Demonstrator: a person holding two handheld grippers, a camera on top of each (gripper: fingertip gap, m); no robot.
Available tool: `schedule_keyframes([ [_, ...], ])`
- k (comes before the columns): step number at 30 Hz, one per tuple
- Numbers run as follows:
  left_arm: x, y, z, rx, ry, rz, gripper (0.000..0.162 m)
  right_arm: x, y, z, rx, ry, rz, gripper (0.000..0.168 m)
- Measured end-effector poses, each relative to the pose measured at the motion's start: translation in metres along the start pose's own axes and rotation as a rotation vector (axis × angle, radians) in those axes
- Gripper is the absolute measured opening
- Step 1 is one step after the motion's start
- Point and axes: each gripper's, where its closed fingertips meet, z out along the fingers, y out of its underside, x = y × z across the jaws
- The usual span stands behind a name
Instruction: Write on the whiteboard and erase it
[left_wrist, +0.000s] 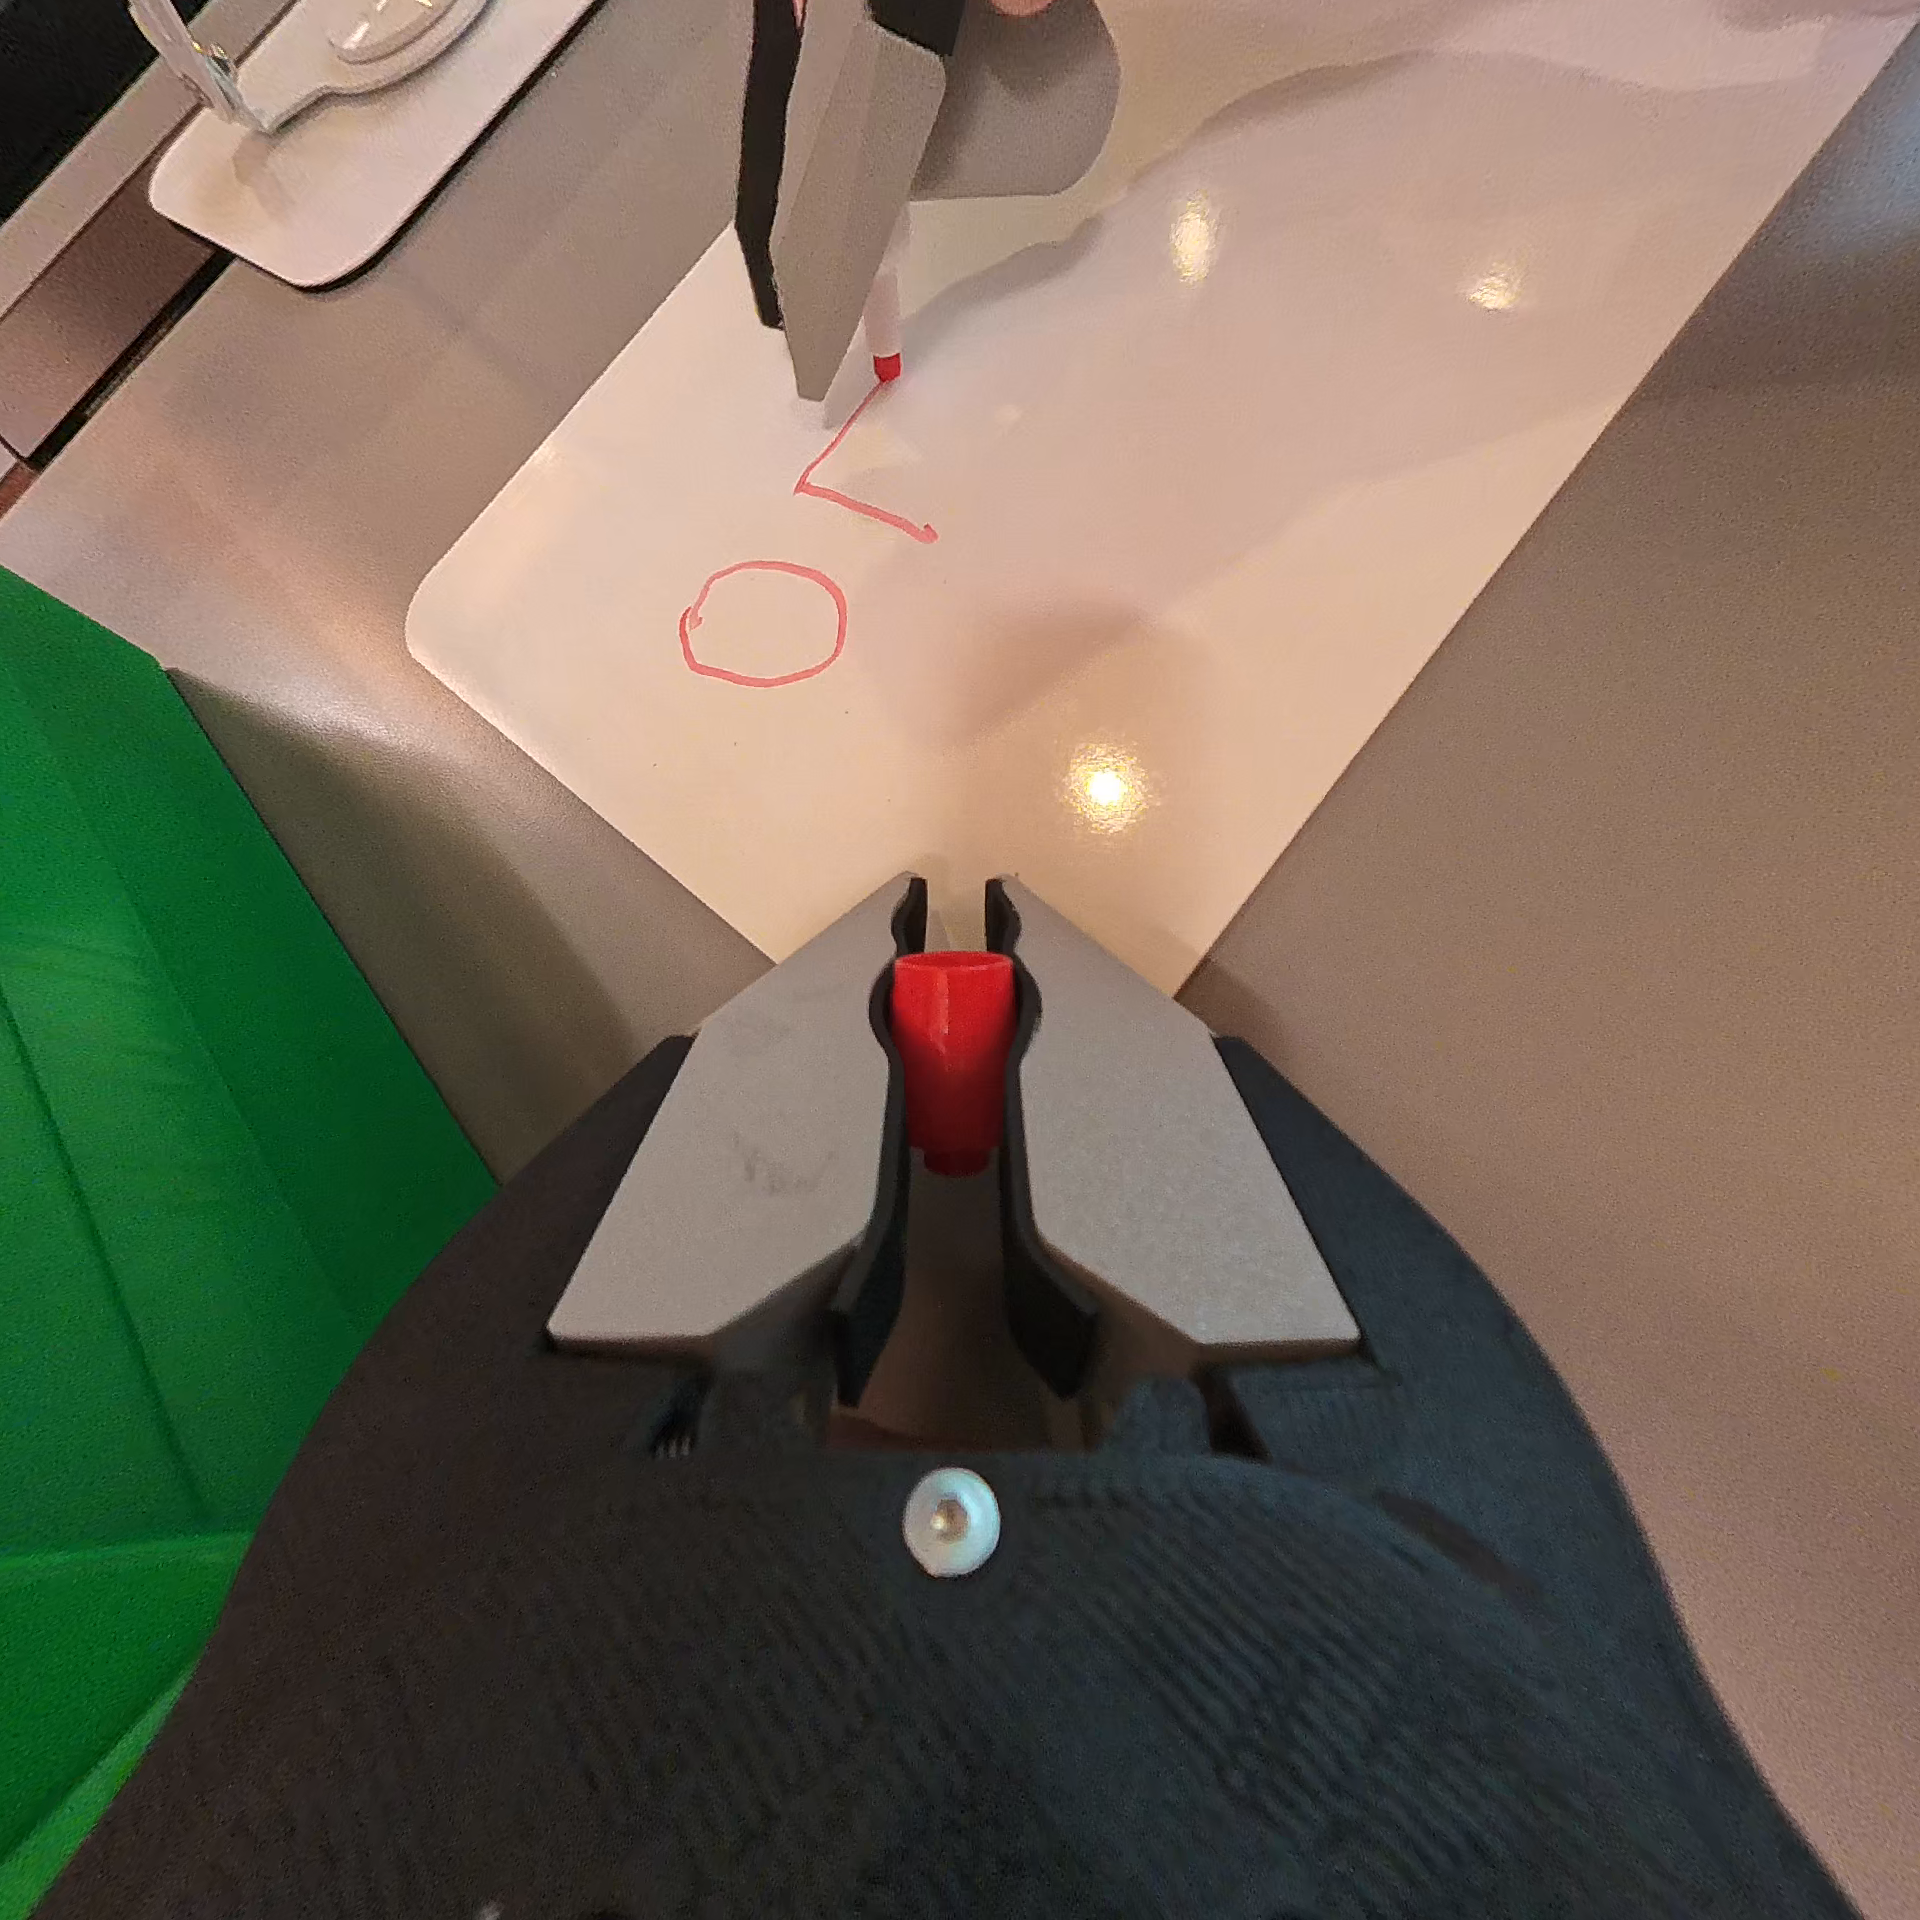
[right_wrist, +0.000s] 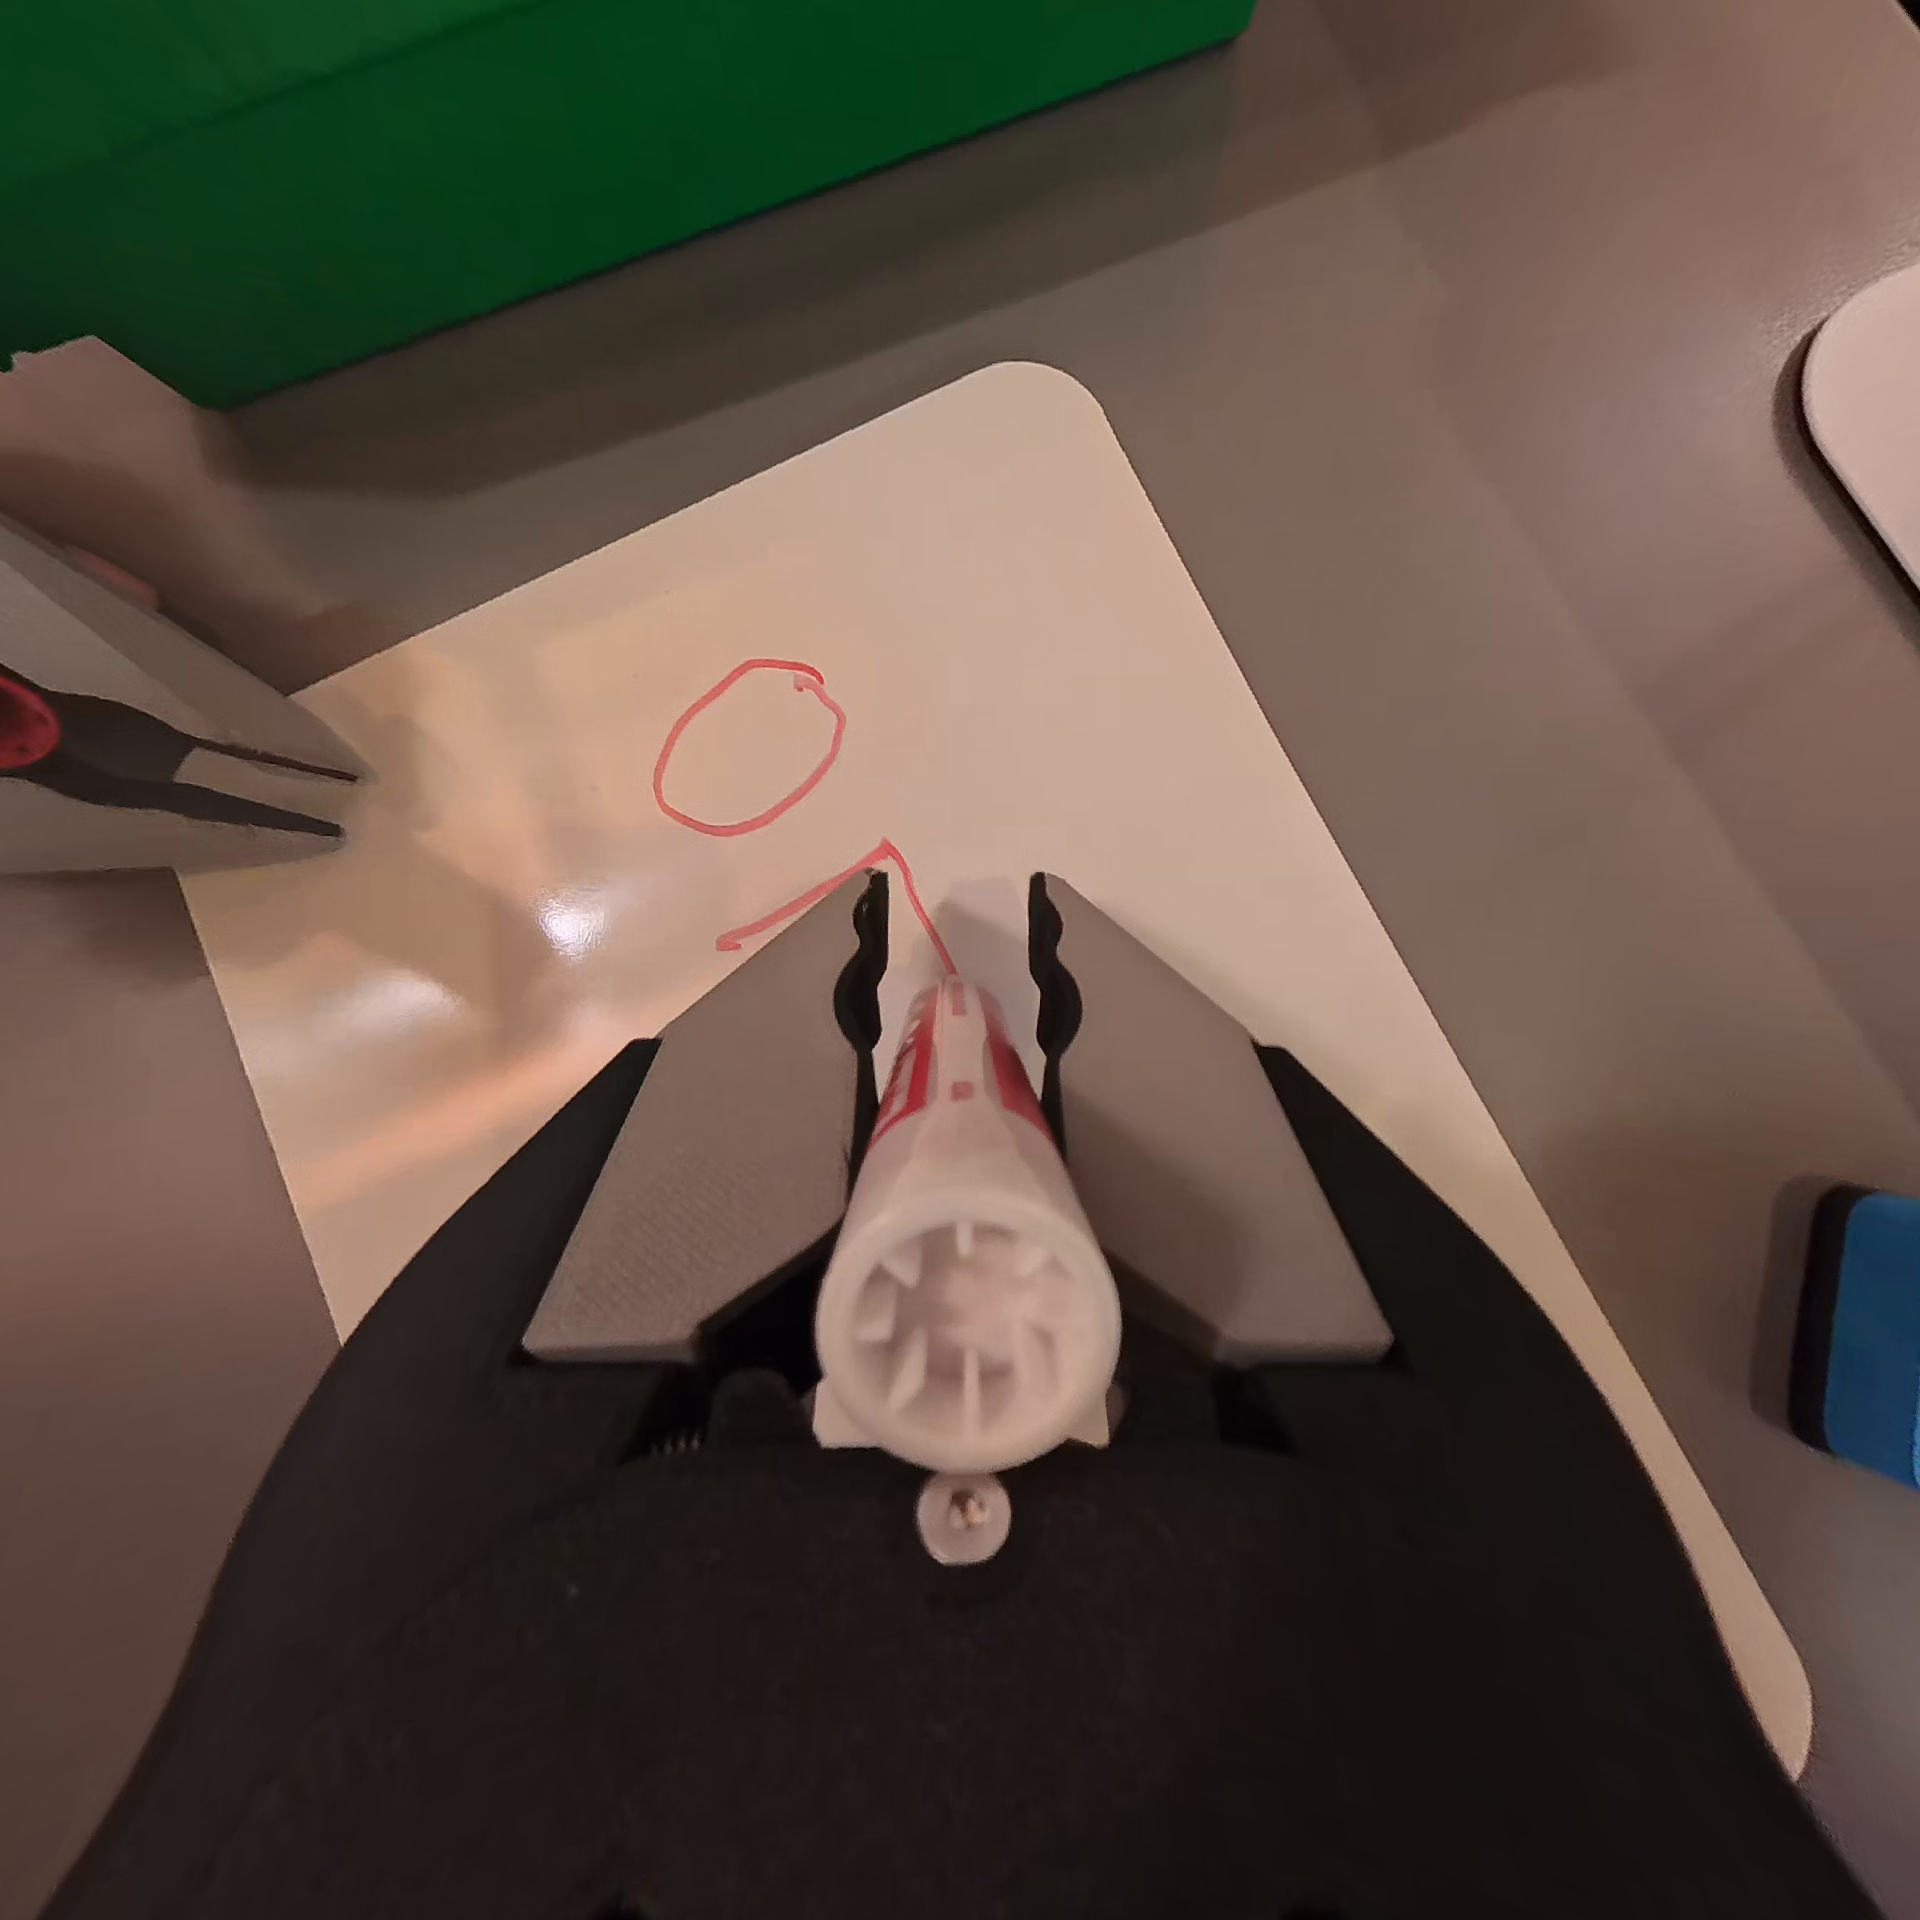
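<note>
Right gripper (right_wrist: 956, 883) is clamped on the marker (right_wrist: 961, 1174), tip down on the whiteboard (right_wrist: 1039, 582) beside the red circle (right_wrist: 748, 746). Keep pressure light and even. Left gripper (left_wrist: 954, 894) pinches the red cap (left_wrist: 951, 1049).

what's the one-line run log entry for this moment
phase: writing | right hand-held gripper: marker on whiteboard | left hand-held gripper: red cap | eraser: unused

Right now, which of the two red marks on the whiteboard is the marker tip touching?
The angular line, not the closed circle. The marker in the right gripper meets that line's end; the circle lies apart, nearer the left gripper.
</note>
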Motion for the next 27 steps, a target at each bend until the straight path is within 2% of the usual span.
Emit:
schedule_keyframes([
  [13,0.0,0.0,0.0,0.0,0.002,-0.003,0.01,0.001,0.004,-0.003,-0.012,-0.013,0.01,0.026],
  [18,0.0,0.0,0.0,0.0,0.001,-0.001,0.01,-0.015,0.009,-0.006,-0.031,-0.086,0.006,0.025],
  [27,0.0,0.0,0.0,0.0,-0.003,0.004,0.01,-0.038,0.02,-0.013,-0.044,-0.108,-0.034,0.025],
])
